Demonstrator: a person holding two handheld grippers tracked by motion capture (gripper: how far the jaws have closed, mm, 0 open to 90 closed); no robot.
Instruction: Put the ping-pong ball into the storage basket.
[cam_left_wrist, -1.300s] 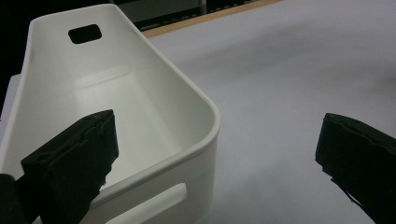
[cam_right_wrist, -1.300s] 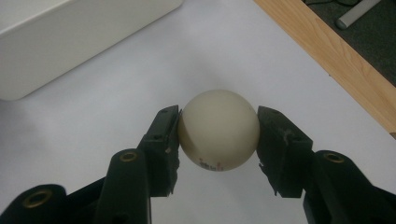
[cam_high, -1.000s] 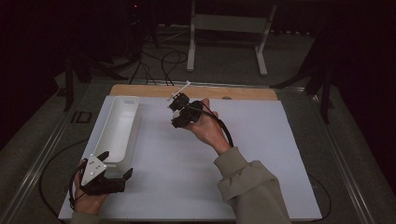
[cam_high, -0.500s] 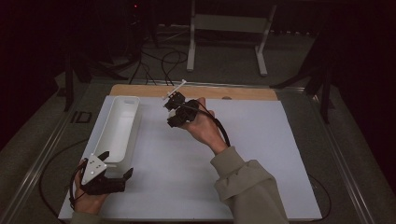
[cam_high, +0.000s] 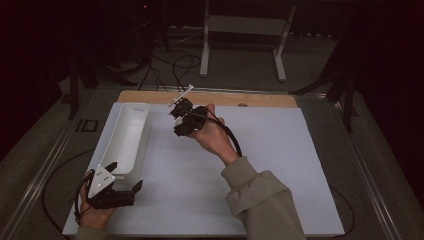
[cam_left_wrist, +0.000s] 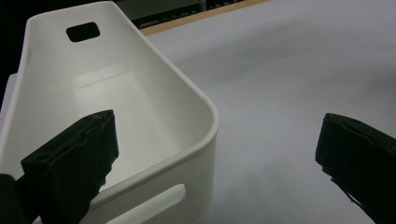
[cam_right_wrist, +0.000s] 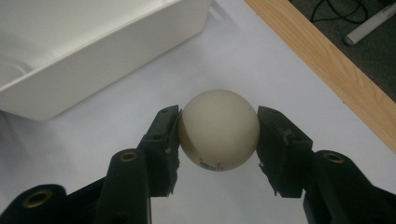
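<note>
Overhead, the right gripper (cam_high: 181, 116) hangs above the white worktop (cam_high: 280, 165) just right of a long white bin (cam_high: 127, 137), while the left gripper (cam_high: 122, 177) rests at the bin's near end. Along the left gripper's fingers (cam_left_wrist: 74, 158) — spread wide, grasping nothing — the bin's rounded corner sits between them. Closer in, the right gripper's fingers (cam_right_wrist: 161, 140) clench a cream ball (cam_right_wrist: 218, 129) — lifted off the sheet, near the wooden edge (cam_right_wrist: 327, 60).

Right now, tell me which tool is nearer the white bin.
Left. The left tool sits at the near end of the white bin, its jaws straddling the corner. The right tool, gripping a ball, is off to the bin's side.
</note>
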